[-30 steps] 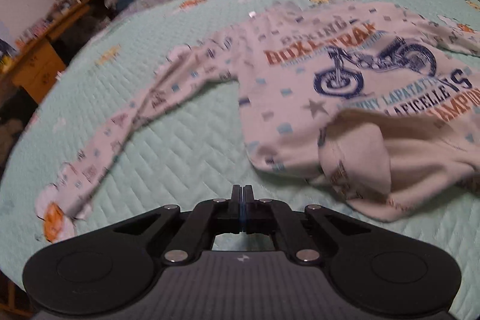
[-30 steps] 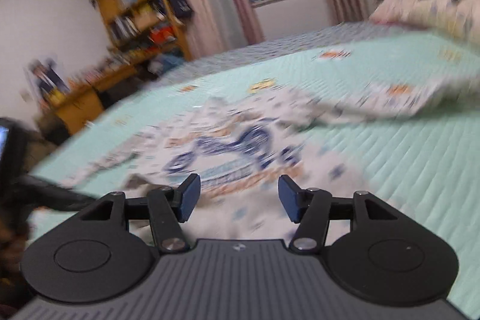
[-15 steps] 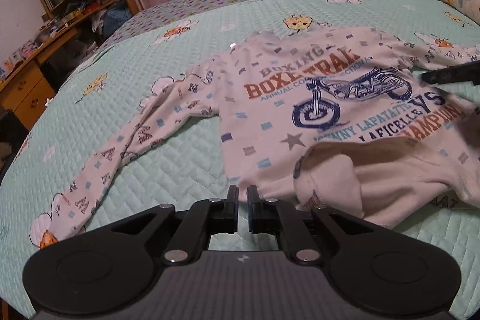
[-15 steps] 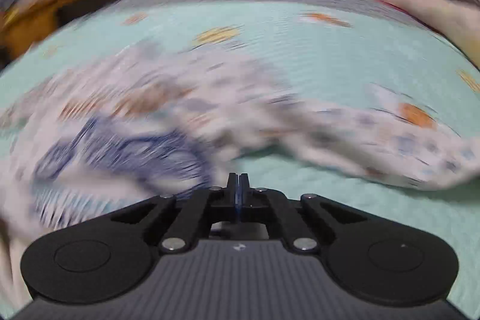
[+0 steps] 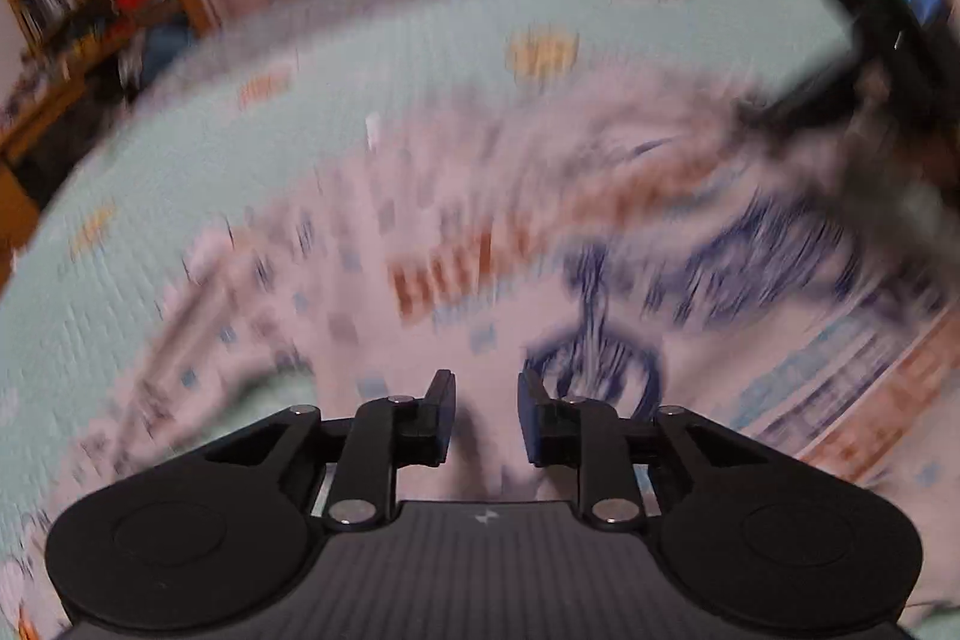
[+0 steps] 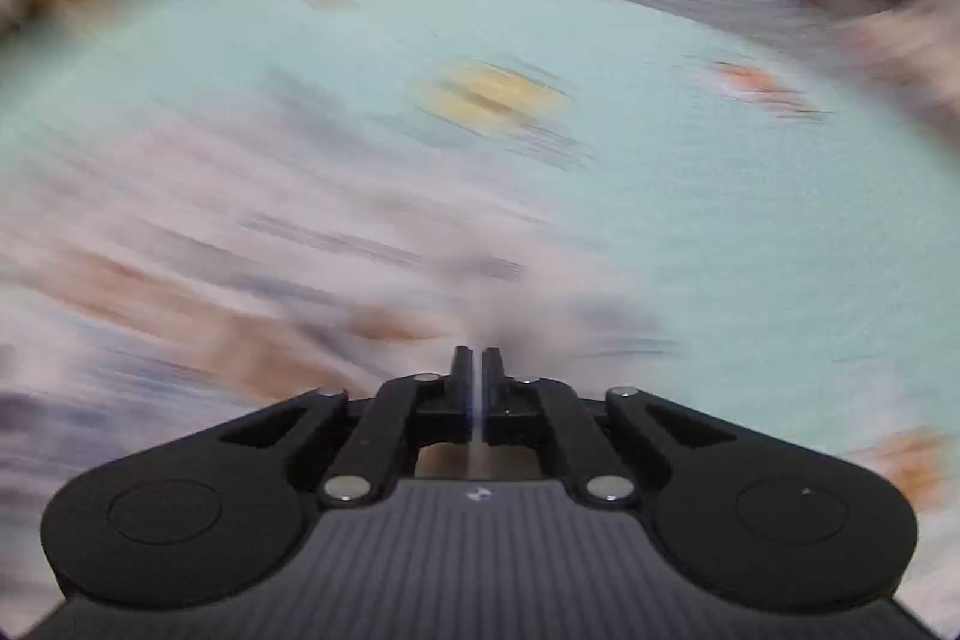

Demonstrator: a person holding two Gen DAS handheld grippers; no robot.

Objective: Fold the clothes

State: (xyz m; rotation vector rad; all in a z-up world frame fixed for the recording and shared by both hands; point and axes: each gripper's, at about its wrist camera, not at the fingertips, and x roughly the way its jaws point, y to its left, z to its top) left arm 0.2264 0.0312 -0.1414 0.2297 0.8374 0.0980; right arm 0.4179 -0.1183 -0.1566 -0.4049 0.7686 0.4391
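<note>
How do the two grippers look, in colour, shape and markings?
Both look alike. The left gripper and the right gripper are matte black, with a ribbed grey body bearing a small pale logo, two round discs at the sides, silver rivets on angular link arms, and two flat fingers with bluish pads. No cables or sleeves are visible.

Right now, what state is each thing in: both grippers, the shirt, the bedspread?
left gripper: jaws have just been opening, nothing between them
right gripper: shut; grip on cloth too blurred to tell
shirt: spread on the bed, print side up
bedspread: lying flat under the shirt
</note>
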